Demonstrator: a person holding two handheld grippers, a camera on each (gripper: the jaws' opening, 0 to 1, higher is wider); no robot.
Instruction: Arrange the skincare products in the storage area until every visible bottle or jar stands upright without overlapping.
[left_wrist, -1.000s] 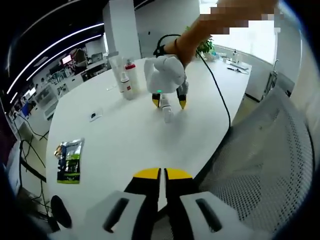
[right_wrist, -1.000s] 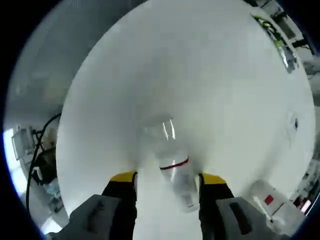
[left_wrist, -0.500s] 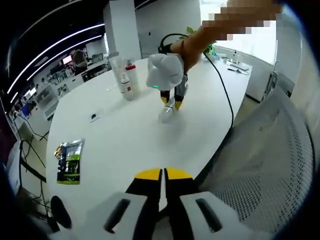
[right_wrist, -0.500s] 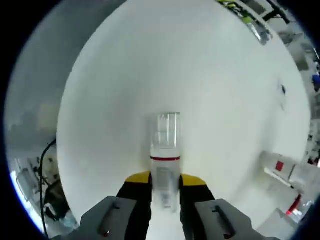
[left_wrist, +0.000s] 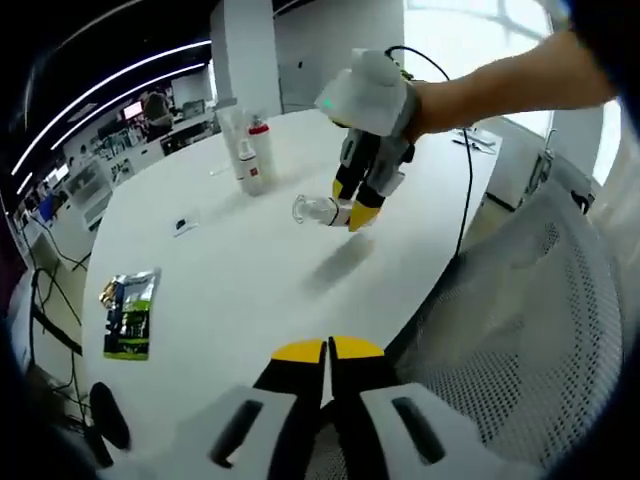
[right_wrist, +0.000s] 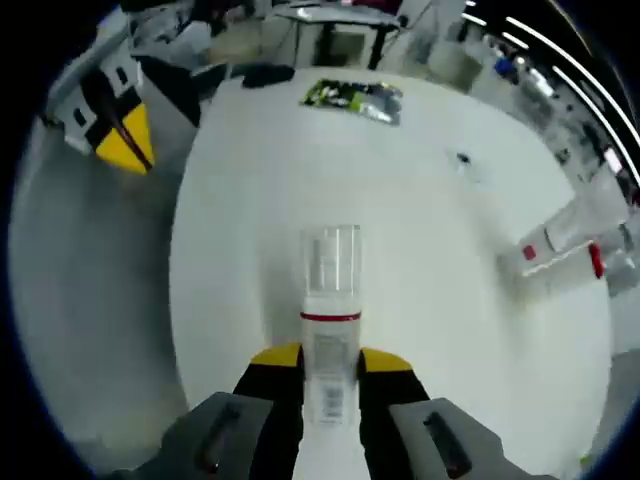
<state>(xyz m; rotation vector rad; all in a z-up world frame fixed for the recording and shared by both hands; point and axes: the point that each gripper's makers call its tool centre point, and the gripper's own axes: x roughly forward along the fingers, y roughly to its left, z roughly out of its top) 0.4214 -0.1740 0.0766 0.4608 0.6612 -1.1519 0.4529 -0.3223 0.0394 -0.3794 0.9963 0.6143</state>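
Above the middle of the white table, the right gripper is clenched on a small clear bottle, holding it off the surface with a soft shadow on the tabletop beneath it. From the left gripper view the bottle lies roughly level in the yellow-tipped jaws, its clear cap end pointing left toward the far side of the table. From the right gripper view the right gripper has its jaws pressed against the bottle's labelled body just below a thin red band, and the transparent cap sticks out ahead of the fingertips. Farther off on the table, a group of standing bottles sits well apart from the held one; one has a red cap, another a red label, and a taller clear one stands behind them. They also appear at the right of the right gripper view. A green and black sachet lies flat near the table's left edge, also visible at the far side in the right gripper view. Nearest the camera, the left gripper hangs over the near table edge, jaws closed together with nothing between them; it also appears in the right gripper view. A grey mesh chair stands on the right beside the table.
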